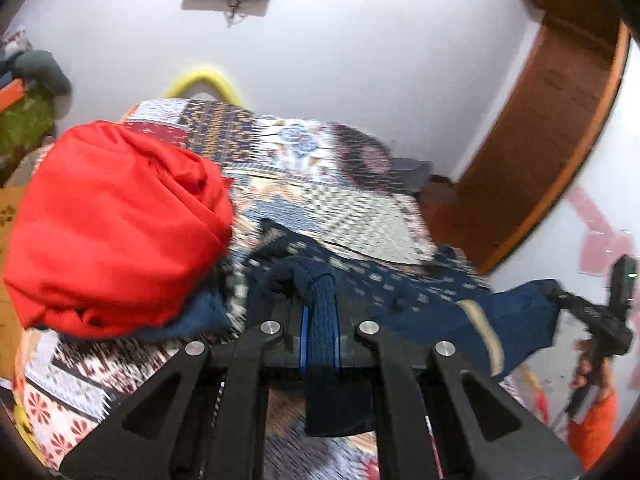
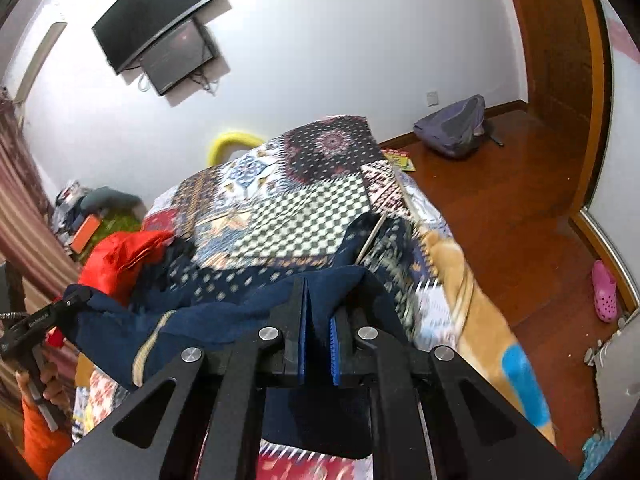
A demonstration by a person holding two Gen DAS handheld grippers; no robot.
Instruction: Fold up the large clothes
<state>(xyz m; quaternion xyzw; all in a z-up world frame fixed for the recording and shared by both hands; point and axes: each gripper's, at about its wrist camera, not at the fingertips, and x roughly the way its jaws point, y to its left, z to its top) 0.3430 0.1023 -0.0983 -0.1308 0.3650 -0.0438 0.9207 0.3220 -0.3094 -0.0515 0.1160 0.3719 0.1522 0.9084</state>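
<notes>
Two grippers are clamped on one dark blue garment [image 1: 436, 312], which is stretched between them above the near end of a bed. In the left wrist view the left gripper [image 1: 320, 300] is seen with its jaws together on a thick rolled edge of the cloth, which bulges out past the fingertips and hangs down behind them. Further right in that view the right gripper [image 1: 560, 294] is seen pinching the other end of the cloth, held by a hand [image 1: 590, 368] in an orange sleeve [image 1: 592, 432]. In the right wrist view the right gripper [image 2: 318, 296] is closed on a fold of the garment [image 2: 224, 316], the cloth being pressed between the blue pads [image 2: 334, 344]; the left gripper [image 2: 74, 300] is seen at the far left, gripping the opposite end. The garment sags between the two, with a pale band across it. A patterned bedspread [image 2: 296, 216] is spread over the bed. A red garment [image 1: 116, 224] is heaped on the left side of the bed, just beside the blue cloth.
</notes>
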